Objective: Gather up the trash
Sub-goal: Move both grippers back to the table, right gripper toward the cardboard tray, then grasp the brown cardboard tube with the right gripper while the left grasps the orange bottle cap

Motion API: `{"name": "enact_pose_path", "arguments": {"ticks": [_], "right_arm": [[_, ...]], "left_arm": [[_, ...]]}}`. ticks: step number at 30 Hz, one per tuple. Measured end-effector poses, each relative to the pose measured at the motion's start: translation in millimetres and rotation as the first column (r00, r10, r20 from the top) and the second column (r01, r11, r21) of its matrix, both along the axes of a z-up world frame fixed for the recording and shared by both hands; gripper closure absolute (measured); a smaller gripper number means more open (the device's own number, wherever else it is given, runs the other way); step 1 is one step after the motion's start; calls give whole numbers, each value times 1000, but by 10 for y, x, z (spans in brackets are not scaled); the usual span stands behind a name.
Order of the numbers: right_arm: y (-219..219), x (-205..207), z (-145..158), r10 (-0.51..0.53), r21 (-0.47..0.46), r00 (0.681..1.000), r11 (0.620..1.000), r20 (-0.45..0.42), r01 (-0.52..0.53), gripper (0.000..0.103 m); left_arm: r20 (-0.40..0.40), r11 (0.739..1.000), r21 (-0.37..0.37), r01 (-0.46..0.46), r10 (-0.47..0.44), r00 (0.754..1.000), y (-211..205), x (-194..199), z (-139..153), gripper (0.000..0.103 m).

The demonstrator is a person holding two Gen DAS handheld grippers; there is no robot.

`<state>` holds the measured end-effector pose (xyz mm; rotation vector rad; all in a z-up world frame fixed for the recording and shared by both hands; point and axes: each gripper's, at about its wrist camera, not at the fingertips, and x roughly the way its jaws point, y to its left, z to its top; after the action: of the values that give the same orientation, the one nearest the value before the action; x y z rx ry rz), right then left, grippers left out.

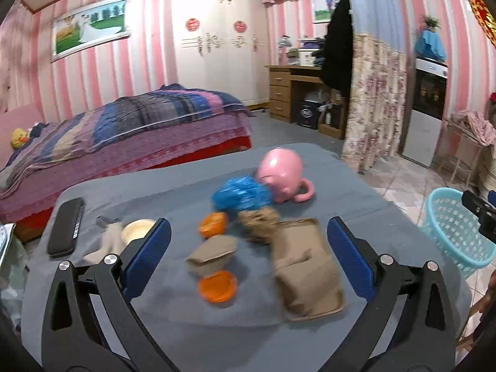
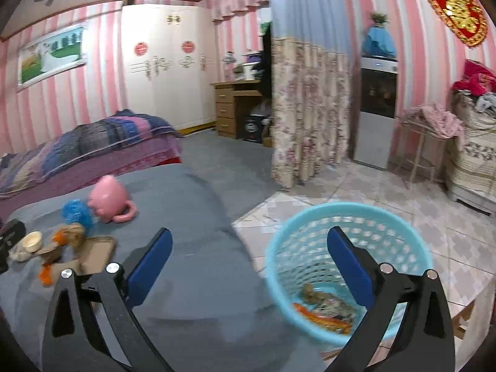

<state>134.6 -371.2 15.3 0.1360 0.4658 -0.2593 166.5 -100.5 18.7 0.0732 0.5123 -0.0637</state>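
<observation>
The trash still to be collected lies straight ahead of the left gripper, whose fingers stand wide apart with nothing between them: a flattened brown paper bag sits just inside the right-hand finger, its long axis running away from the gripper, roughly along the line the fingers point. Toward the left-hand finger lie a smaller folded brown piece and, nearer still, an orange peel cup; a second orange peel and a crumpled brown wad sit farther out, with a blue crinkled ball and a tipped pink mug beyond those. All of it rests on the grey-covered surface. The right gripper is well off to the other side, its fingers spread as wide as they go and empty, framing the light-blue basket on the tiled floor, which already holds a brown scrap and some orange peel at its bottom. So the left hand is plainly the nearer one for the next pickup, I judge; it points gently downward over the pile, and the bag's length sitting along the fingers suggests closing across its narrow width.
</observation>
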Motion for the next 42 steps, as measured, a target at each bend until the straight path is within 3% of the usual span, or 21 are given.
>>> {"name": "enact_pose_path", "arguments": {"ticks": [6, 13, 20, 22, 28, 36, 39, 41, 42], "right_arm": [[437, 27, -91, 85, -73, 996, 994, -17, -86, 5], [809, 93, -114, 175, -68, 984, 982, -42, -177, 5], [1239, 143, -246, 263, -122, 960, 954, -97, -274, 5], [1362, 228, -273, 291, -108, 948, 946, -132, -305, 5], [1629, 327, -275, 364, -49, 922, 927, -128, -373, 5], [1864, 556, -546, 393, -7, 893, 915, -218, -404, 7], [1883, 606, -609, 413, 16, 877, 906, -246, -422, 25], [1898, 651, -658, 437, 38, 859, 895, -267, -444, 47], [1897, 670, -681, 444, 50, 853, 892, -275, -449, 48]], "left_arm": [[-7, 997, -1, -72, 72, 997, 442, -97, -11, 6], [-9, 992, 5, -128, 128, 992, 847, -206, -78, 6], [-21, 986, 26, -163, 164, 986, 1201, -260, -160, 6], [-28, 984, 31, -177, 178, 984, 1312, -269, -193, 6], [-61, 976, 27, -216, 217, 974, 1645, -246, -324, 6], [-133, 974, 9, -228, 227, 965, 1885, -124, -561, 6], [-149, 975, -4, -224, 221, 964, 1898, -87, -614, 6], [-155, 977, -3, -215, 212, 965, 1873, -58, -634, 6], [-158, 977, -3, -211, 208, 965, 1858, -47, -638, 6]]}}
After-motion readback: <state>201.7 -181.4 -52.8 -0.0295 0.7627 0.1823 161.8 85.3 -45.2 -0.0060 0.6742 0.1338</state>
